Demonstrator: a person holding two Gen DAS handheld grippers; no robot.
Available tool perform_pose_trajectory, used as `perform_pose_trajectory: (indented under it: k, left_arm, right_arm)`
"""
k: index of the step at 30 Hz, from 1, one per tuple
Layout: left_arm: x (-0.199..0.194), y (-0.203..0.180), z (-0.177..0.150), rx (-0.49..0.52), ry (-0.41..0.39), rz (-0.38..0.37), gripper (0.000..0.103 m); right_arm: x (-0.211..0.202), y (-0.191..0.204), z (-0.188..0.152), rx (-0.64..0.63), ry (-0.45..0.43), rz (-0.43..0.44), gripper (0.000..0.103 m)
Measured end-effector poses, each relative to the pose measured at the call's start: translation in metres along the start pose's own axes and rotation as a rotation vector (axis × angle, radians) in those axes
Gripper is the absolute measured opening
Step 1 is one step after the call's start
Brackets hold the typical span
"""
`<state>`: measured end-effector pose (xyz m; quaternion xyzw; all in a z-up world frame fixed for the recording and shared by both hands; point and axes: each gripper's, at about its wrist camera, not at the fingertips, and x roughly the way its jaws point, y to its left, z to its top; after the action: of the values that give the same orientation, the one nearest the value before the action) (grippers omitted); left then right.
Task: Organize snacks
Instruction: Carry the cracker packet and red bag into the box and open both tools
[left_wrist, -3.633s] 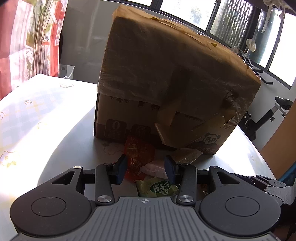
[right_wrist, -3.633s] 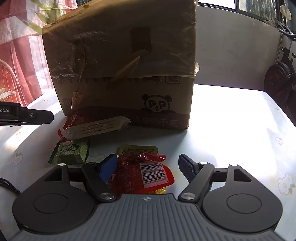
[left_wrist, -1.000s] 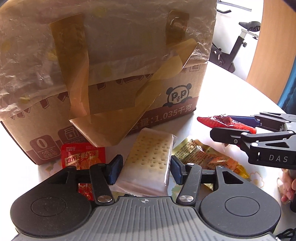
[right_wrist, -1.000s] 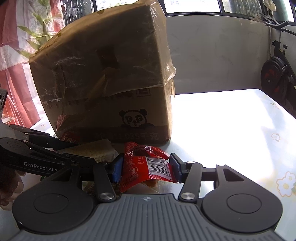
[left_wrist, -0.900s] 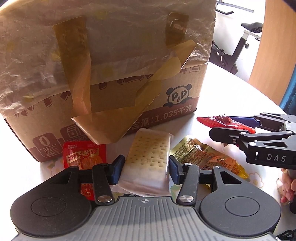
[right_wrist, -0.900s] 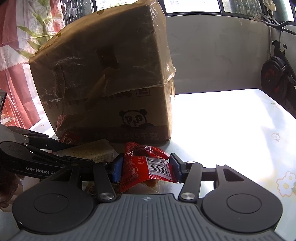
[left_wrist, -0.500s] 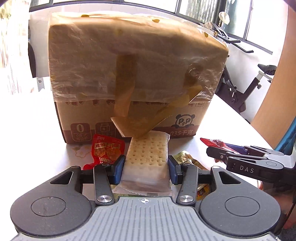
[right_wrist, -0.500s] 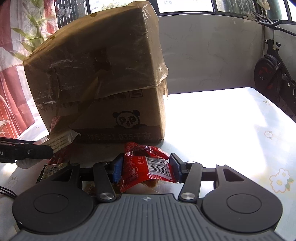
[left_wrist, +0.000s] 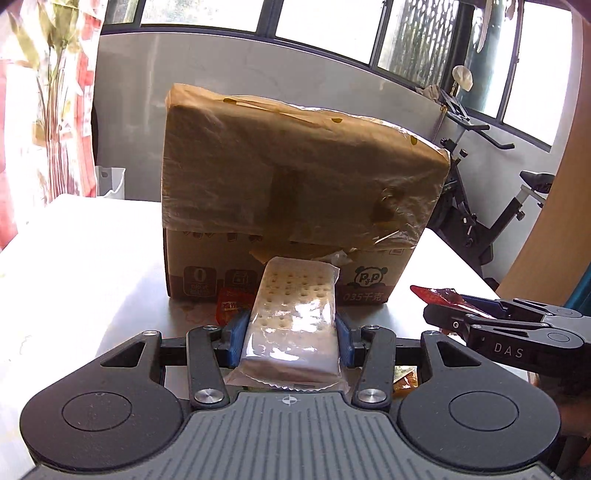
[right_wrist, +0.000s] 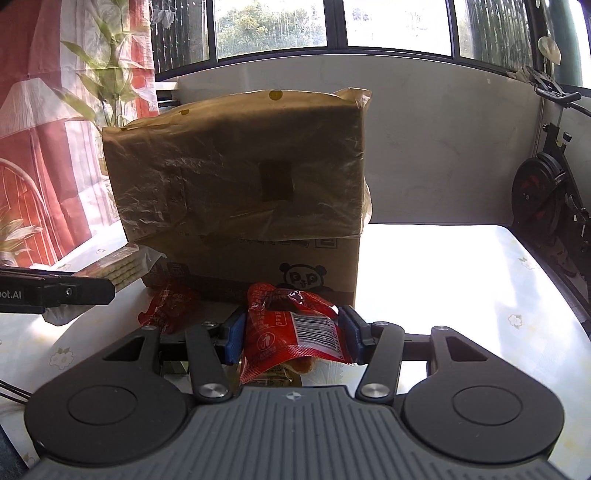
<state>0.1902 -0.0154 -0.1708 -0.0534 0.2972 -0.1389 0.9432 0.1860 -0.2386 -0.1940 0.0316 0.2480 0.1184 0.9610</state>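
My left gripper (left_wrist: 290, 332) is shut on a clear-wrapped cracker pack (left_wrist: 291, 314) and holds it above the table in front of the cardboard box (left_wrist: 295, 192). The pack also shows in the right wrist view (right_wrist: 118, 267). My right gripper (right_wrist: 291, 338) is shut on a red snack packet (right_wrist: 295, 328), lifted in front of the box (right_wrist: 240, 184). The red packet's tip also shows in the left wrist view (left_wrist: 436, 295). Another red packet (right_wrist: 170, 306) lies on the table at the box's foot; it also shows in the left wrist view (left_wrist: 231, 302).
The box stands mid-table, covered with plastic film and tape. An orange-yellow packet (left_wrist: 404, 380) lies under my left gripper. The white flowered table (right_wrist: 480, 280) stretches to the right. An exercise bike (left_wrist: 491, 206) stands beyond the table's right side.
Both grippers have risen and drawn back from the box with their packs. The cracker pack, earlier on the table between my left fingers, is now gripped and lifted.
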Motion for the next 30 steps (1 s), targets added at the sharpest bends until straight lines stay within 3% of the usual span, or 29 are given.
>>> perform_pose_trajectory:
  k: [18, 30]
  left_arm:
    - [-0.051, 0.026, 0.018, -0.065, -0.144, 0.057, 0.05]
    - [-0.055, 0.017, 0.086, 0.015, -0.29, 0.059, 0.05]
  right_arm:
    - [-0.026, 0.017, 0.029, -0.006, -0.047, 0.039, 0.055]
    - [-0.031, 0.008, 0.089, 0.0, -0.163, 0.111, 0.055]
